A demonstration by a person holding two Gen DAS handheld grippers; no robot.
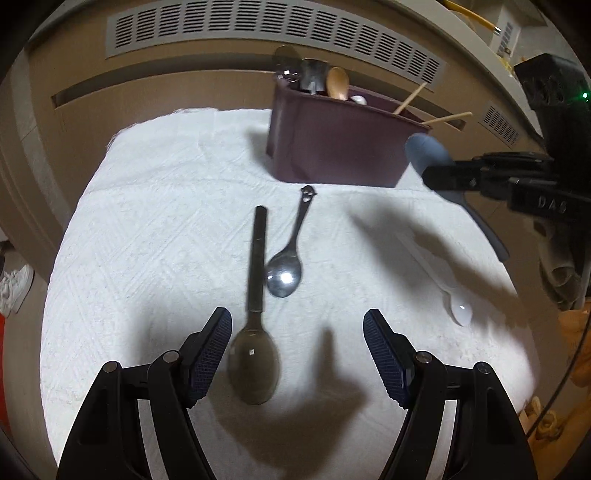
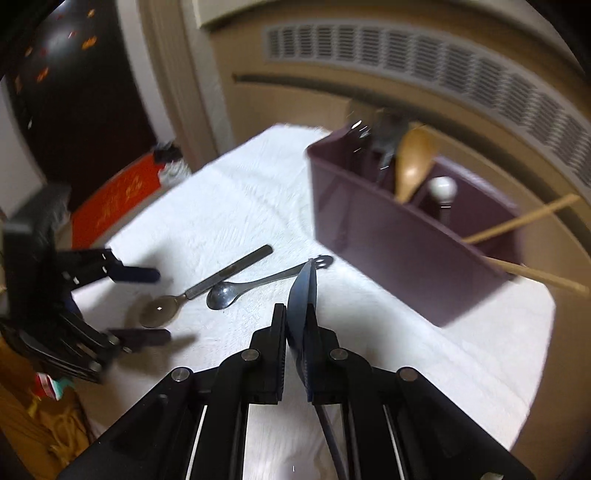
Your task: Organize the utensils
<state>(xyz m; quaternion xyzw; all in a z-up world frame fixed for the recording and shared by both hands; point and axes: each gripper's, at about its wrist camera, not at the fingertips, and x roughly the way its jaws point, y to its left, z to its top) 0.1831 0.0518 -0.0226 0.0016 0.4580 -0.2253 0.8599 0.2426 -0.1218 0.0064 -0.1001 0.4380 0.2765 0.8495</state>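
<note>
My left gripper (image 1: 297,345) is open and hovers low over a large dark-handled spoon (image 1: 255,332) on the white cloth. A small steel spoon (image 1: 288,266) lies just right of it. A white plastic spoon (image 1: 452,299) lies at the right. My right gripper (image 2: 300,325) is shut on a grey-blue spoon (image 2: 304,291) and holds it above the cloth; it also shows in the left wrist view (image 1: 430,153). The maroon utensil caddy (image 1: 332,147) stands at the back with wooden spoons and chopsticks in it.
The white cloth (image 1: 147,221) covers a small table (image 2: 443,369) against a beige heater cover with vents (image 1: 258,22). The caddy (image 2: 388,243) has dividers; a wooden spoon (image 2: 412,162) and chopsticks (image 2: 524,221) stick out. Shoes and a red mat lie on the floor at left.
</note>
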